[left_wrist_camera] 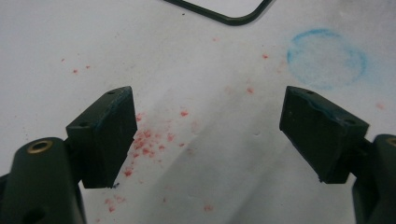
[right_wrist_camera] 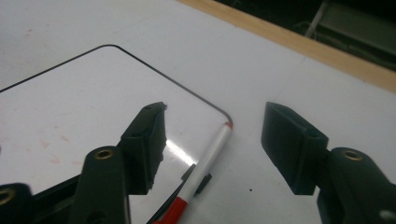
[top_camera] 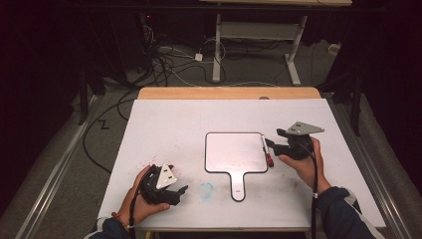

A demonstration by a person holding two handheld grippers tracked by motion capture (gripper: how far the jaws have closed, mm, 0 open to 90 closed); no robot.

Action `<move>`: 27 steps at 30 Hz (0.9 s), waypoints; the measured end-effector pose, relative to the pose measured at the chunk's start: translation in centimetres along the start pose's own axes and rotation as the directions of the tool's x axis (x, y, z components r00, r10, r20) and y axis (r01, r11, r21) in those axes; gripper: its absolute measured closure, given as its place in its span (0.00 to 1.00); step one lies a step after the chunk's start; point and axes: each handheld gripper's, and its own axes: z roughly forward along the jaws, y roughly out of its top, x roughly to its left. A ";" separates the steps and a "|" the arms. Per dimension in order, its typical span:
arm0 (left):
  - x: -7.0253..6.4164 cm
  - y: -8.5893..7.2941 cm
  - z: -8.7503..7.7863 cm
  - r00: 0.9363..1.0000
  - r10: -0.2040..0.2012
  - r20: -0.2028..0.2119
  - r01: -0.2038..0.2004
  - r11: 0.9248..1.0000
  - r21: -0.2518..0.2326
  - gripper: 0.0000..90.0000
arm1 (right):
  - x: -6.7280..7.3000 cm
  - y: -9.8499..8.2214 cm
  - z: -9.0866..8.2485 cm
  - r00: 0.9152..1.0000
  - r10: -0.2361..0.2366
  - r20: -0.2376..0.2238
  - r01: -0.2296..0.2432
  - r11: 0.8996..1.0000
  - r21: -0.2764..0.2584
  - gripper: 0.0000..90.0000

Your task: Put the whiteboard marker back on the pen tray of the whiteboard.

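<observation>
A small whiteboard (top_camera: 234,152) with a dark rim and a short handle lies in the middle of the white table cover. A white marker (top_camera: 266,151) with a red cap rests along its right edge. My right gripper (top_camera: 272,139) stands open just right of the board. In the right gripper view the marker (right_wrist_camera: 208,163) lies between the spread jaws of that gripper (right_wrist_camera: 215,116), untouched, across the board's corner (right_wrist_camera: 70,116). My left gripper (top_camera: 178,193) rests open at the front left. Its jaws (left_wrist_camera: 208,100) hover over bare cover with nothing between them.
Red specks (left_wrist_camera: 144,142) and a smudged blue ring (left_wrist_camera: 327,58) mark the cover near the left gripper; the ring (top_camera: 205,188) sits left of the board's handle. The wooden table edge (top_camera: 229,92) runs along the back. Beyond it stand desk legs (top_camera: 217,50) and floor cables (top_camera: 164,64).
</observation>
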 end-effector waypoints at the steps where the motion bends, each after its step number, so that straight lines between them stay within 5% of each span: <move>1: 0.0 0.0 0.0 1.000 -0.001 -0.004 0.001 1.000 -0.003 0.20 | 0.2 -0.1 -0.5 1.000 -0.024 0.006 0.024 1.000 -0.014 0.42; 8: 0.0 0.1 -0.3 0.999 0.011 -0.037 -0.012 1.000 -0.018 0.20 | 1.3 -2.1 -4.2 0.991 -0.126 0.039 0.129 0.988 -0.079 0.35; 14: 0.1 0.0 -0.4 0.997 0.009 -0.072 -0.011 1.000 -0.017 0.20 | 1.9 -4.8 -6.7 0.991 -0.115 0.070 0.123 0.985 -0.117 0.29; 19: -0.2 -0.1 -0.5 0.996 0.027 -0.085 -0.028 0.999 -0.016 0.20 | 2.8 -6.6 -8.0 0.986 -0.131 0.099 0.140 0.986 -0.090 0.27; 27: -0.1 0.1 -0.4 0.996 0.034 -0.087 -0.036 0.999 -0.020 0.20 | 3.2 -7.0 -8.6 0.987 -0.126 0.102 0.136 0.986 -0.097 0.26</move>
